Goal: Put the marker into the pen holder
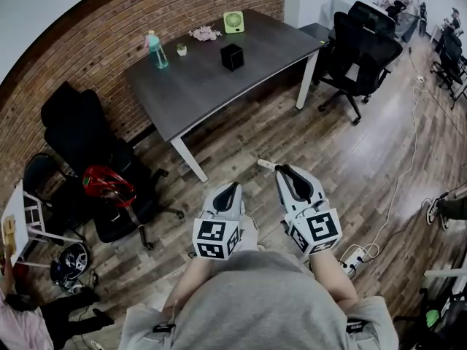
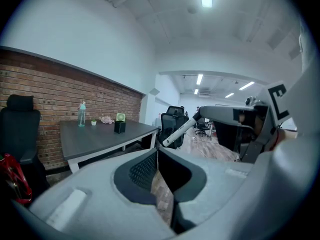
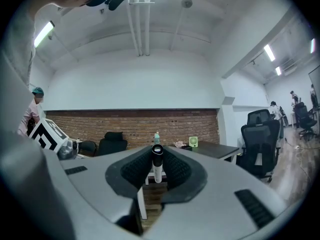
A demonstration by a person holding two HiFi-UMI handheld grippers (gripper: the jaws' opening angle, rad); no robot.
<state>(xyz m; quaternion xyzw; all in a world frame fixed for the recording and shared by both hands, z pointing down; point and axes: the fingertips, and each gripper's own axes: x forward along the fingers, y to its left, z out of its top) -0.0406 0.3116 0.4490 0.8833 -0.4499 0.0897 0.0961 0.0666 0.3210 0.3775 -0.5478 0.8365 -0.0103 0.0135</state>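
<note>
A white marker with a dark cap end sits upright between the pads of my right gripper, which is shut on it. In the head view its tip sticks out to the left of that gripper. My left gripper hangs beside it, jaws together with nothing in them; seen from its own camera, the tips meet. The black cube pen holder stands on the dark table well ahead of both grippers, and also shows in the left gripper view.
On the table are a teal bottle, a small plant, a pink item and a green fan. Black office chairs stand left and right. A red helmet rests on one. A power strip lies on the wood floor.
</note>
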